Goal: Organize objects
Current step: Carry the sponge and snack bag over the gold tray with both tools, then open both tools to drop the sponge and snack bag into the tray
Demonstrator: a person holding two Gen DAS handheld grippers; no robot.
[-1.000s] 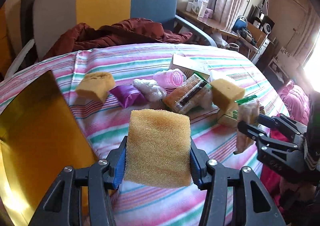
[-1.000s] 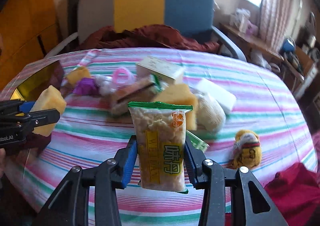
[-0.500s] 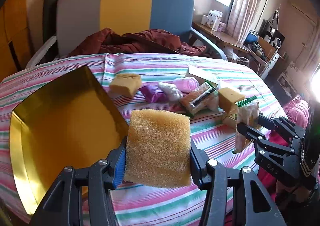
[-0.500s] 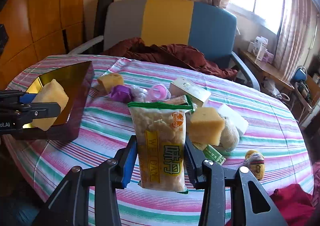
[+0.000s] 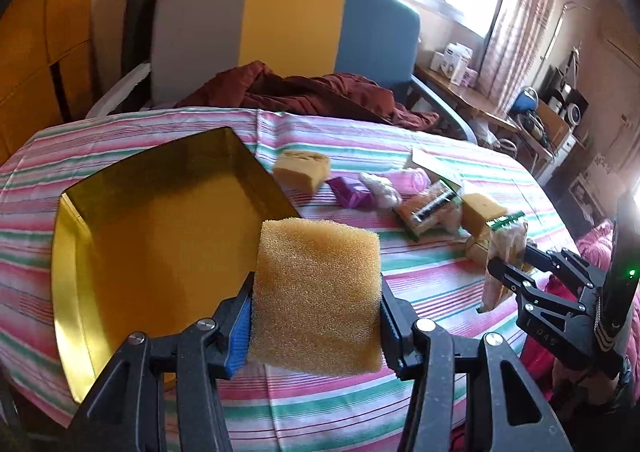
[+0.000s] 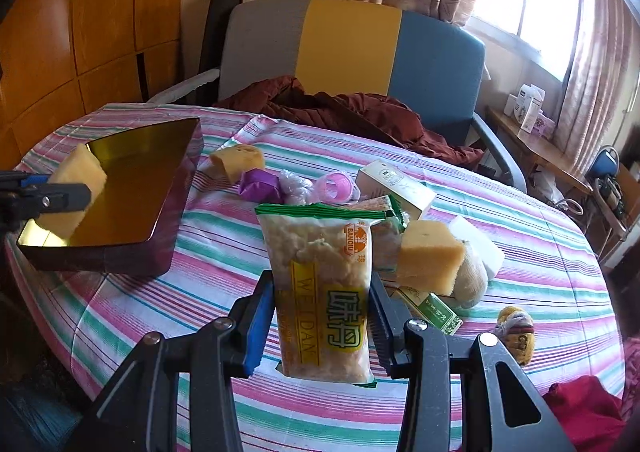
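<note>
Since the earlier frames you have drawn both grippers back and to the left: the gold tray, only part in view a second ago, now shows whole.

Left wrist view: your left gripper (image 5: 316, 294) is clamped on the yellow sponge (image 5: 316, 294), both fingers pressed against its sides, the sponge raised off the striped tablecloth (image 5: 420, 276). The sponge sits at the near right edge of the gold tray (image 5: 68, 292), overlapping its rim in this view; whether it is over the tray's interior cannot be told. Beyond the tray lie a second sponge (image 5: 302, 170), a purple wrapped item (image 5: 349, 192) and a pink roll (image 5: 408, 178), close together. At right, your right gripper (image 5: 506, 264) holds the snack packet (image 5: 502, 260) above the table edge.

Right wrist view: your right gripper (image 6: 322, 316) is closed on the snack packet (image 6: 322, 292), held upright, green seal at top, clear of the cloth. Just behind and right of it sit a third sponge (image 6: 430, 258), a white box (image 6: 396, 182) and a green packet (image 6: 434, 310). A small yellow toy (image 6: 516, 334) lies apart near the right edge. At far left, your left gripper (image 6: 68, 194) holds its sponge (image 6: 78, 188) in front of the gold tray (image 6: 120, 256), lifted above the tray's floor. A maroon garment (image 6: 352, 112) lies on the chair (image 6: 348, 48) behind the table.
</note>
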